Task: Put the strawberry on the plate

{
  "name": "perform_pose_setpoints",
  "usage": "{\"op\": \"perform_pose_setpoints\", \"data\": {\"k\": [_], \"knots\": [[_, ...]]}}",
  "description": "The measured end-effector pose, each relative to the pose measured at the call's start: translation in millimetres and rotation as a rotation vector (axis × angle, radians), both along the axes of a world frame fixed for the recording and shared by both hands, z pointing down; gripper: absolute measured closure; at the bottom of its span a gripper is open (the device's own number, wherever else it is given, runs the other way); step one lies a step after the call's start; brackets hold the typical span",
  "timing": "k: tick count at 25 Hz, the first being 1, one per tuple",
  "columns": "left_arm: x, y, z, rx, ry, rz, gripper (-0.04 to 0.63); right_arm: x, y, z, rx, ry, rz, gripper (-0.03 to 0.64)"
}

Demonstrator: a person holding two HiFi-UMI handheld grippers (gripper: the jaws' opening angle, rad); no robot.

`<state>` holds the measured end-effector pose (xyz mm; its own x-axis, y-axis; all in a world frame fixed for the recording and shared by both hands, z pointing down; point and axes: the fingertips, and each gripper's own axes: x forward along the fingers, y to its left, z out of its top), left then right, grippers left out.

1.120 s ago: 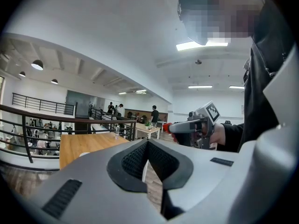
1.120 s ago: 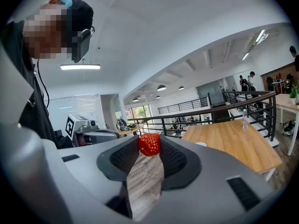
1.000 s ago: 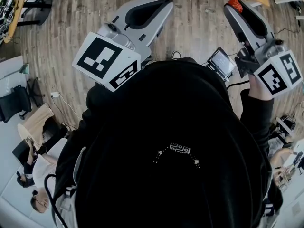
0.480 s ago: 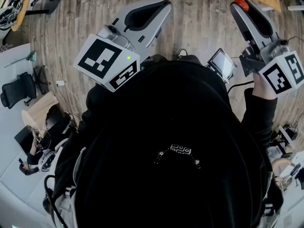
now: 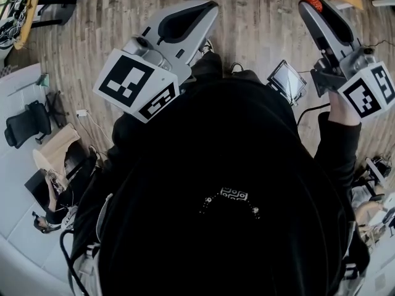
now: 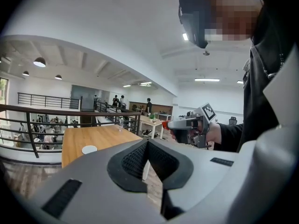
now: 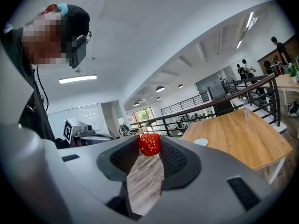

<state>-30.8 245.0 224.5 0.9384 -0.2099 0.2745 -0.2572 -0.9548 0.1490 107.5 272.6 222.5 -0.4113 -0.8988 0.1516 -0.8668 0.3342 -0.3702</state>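
Spanning the background, wooden counter (image 7: 243,136) stands well apart from both claws; left claw (image 6: 147,143) tips pressed together, nothing between; right claw (image 7: 150,149) narrowed onto its load; small white plate (image 7: 201,142) lies on the counter; red strawberry (image 7: 149,143) pinched at right claw's tips, in mid-air, well apart from plate

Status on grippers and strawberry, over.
Right gripper shut on strawberry. Left gripper shut, empty. Plate on wooden table; nothing seen blocking.
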Motion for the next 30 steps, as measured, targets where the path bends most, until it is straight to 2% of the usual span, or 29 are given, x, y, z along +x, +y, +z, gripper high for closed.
{"op": "perform_pose_setpoints", "data": {"k": [9,19,30], "knots": [[28,-28,0,-0.009,0.045,0.076,0.598,5,-20,-15,-0.001,0.052,0.039,0.469],[48,-103,-1,-0.03,0.092,0.124,0.598,7,-92,-19,-0.022,0.08,0.059,0.469],[58,-159,-14,-0.019,0.115,0.181,0.598,9,-143,-41,-0.019,0.122,0.112,0.469]]}}
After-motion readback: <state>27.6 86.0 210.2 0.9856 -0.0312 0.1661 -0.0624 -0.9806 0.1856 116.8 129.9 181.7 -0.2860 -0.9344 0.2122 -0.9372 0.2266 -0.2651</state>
